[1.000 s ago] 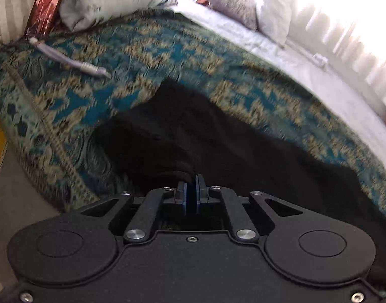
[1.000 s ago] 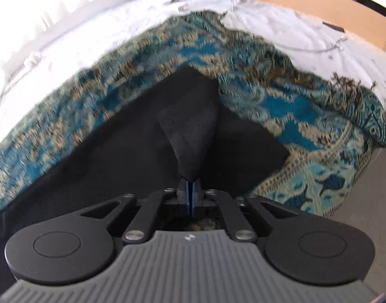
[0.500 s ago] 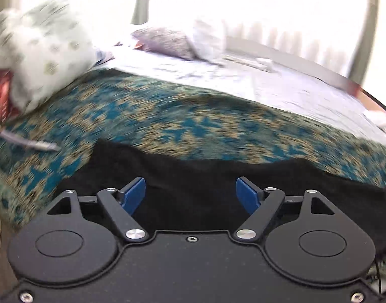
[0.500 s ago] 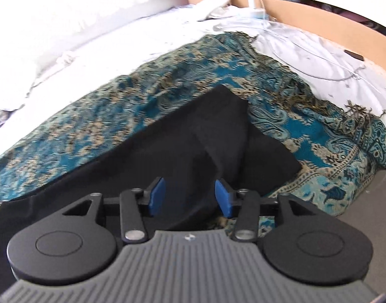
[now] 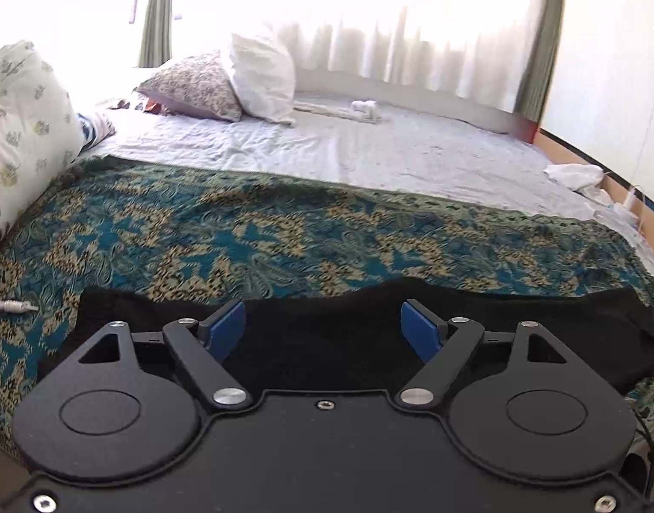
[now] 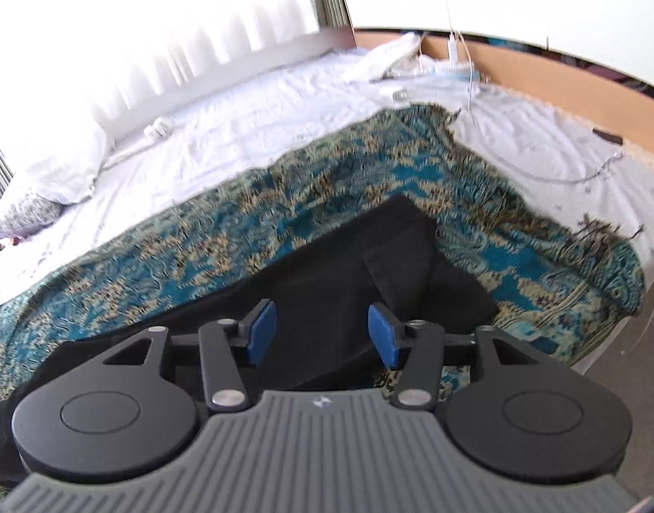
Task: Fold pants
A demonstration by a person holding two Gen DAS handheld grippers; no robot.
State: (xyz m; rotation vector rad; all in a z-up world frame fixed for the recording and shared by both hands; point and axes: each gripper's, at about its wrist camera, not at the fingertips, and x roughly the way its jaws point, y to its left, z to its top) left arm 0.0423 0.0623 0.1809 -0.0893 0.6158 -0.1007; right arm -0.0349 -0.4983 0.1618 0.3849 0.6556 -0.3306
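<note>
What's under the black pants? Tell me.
The black pants lie on the teal patterned blanket, which shows all around them. Anything else beneath the cloth is covered.

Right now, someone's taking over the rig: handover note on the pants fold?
Left gripper: open, nothing between the jaws; they have just been opening.
Right gripper: open, empty too, also just opened.
Pants: black, lying on the patterned throw at the near edge of the bed, stretched long across both views. At the right end one part is laid back over the rest.
Done: a first fold, released.
Left: probably fold again across the length, then square up the edges.
</note>
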